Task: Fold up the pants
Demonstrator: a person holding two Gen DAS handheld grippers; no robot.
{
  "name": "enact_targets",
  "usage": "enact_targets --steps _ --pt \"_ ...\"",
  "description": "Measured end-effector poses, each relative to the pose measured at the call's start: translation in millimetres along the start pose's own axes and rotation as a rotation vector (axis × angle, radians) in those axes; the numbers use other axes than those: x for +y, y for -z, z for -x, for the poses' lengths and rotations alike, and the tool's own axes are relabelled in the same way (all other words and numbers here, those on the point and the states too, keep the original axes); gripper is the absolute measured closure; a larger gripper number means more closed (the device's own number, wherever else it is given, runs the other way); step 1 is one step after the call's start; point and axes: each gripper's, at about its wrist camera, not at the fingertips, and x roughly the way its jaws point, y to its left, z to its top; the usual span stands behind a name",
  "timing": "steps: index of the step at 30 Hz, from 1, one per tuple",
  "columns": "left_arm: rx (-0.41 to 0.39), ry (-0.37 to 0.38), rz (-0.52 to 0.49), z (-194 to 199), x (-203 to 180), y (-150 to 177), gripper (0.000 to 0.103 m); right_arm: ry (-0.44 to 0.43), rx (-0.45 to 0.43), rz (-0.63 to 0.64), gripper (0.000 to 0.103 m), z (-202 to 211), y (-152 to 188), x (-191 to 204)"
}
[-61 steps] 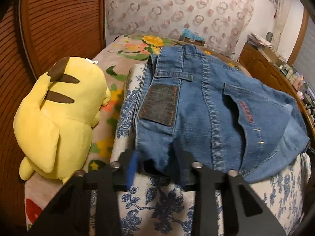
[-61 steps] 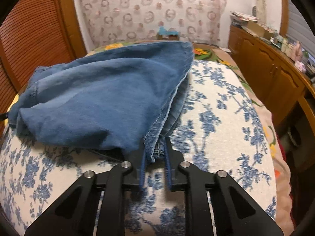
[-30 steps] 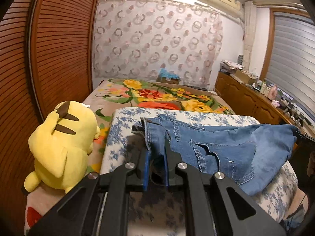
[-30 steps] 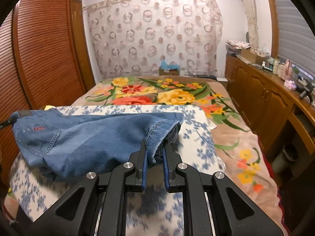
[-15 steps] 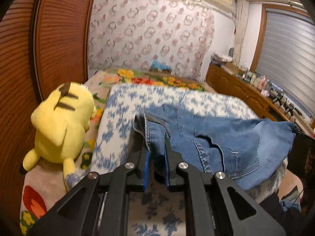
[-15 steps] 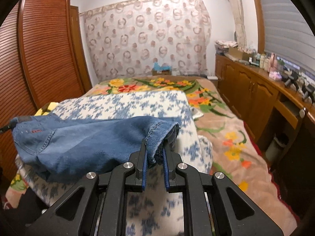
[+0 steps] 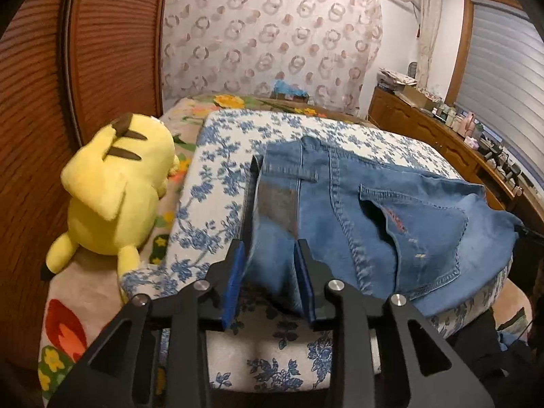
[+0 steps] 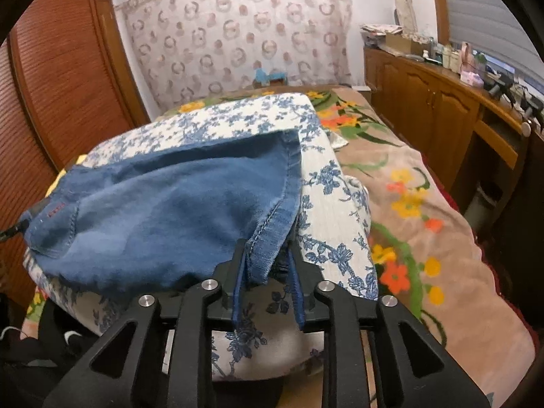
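Observation:
Blue denim pants (image 7: 357, 210) lie spread over a blue-flowered white cushion (image 7: 217, 176) on the bed. In the left wrist view the waistband end with a dark leather patch sits between the fingers of my left gripper (image 7: 268, 272), whose jaws stand apart around the cloth. In the right wrist view the pants (image 8: 163, 210) show their hem end, and a corner of the hem hangs between the fingers of my right gripper (image 8: 267, 272), whose jaws are also parted.
A yellow plush toy (image 7: 119, 187) lies left of the cushion on the floral blanket (image 8: 425, 224). A wooden slatted wardrobe (image 7: 51, 85) runs along the left. Wooden cabinets (image 8: 435, 112) with clutter line the right wall. A patterned curtain (image 7: 265, 40) hangs behind.
Both grippers were shut on the pants and held them lifted. Now they have come down to the cushion, the pants lie spread on it, and both jaws have parted.

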Motion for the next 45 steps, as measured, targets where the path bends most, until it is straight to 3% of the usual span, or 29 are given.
enact_targets --steps 1,7,12,19,31,39,45 --pt "-0.01 0.002 -0.004 3.2 -1.0 -1.4 0.063 0.008 -0.008 0.003 0.077 2.7 -1.9 0.4" --pt "-0.007 0.026 -0.046 -3.0 -11.2 -7.1 0.044 0.051 -0.06 0.035 0.075 16.7 -16.2 3.0" --pt "0.049 0.053 -0.114 -24.3 -39.5 -4.3 0.044 0.048 -0.084 0.041 0.062 10.9 -31.5 -0.3" --pt "0.066 0.055 -0.15 -39.8 -67.5 -6.3 0.044 0.014 -0.078 0.027 0.061 -20.2 -57.4 -6.3" --pt "0.025 0.073 -0.146 -33.0 -82.9 -19.9 0.044 0.015 0.038 0.068 0.059 -85.3 -100.3 -15.5" --pt "0.014 0.106 -0.174 -27.3 -100.7 -19.8 0.044 -0.001 0.146 0.08 0.058 -120.4 -108.4 -20.0" --pt "0.038 0.135 -0.185 -36.0 -114.8 -12.2 0.044 -0.033 0.172 0.048 0.058 -129.6 -109.2 -27.5"
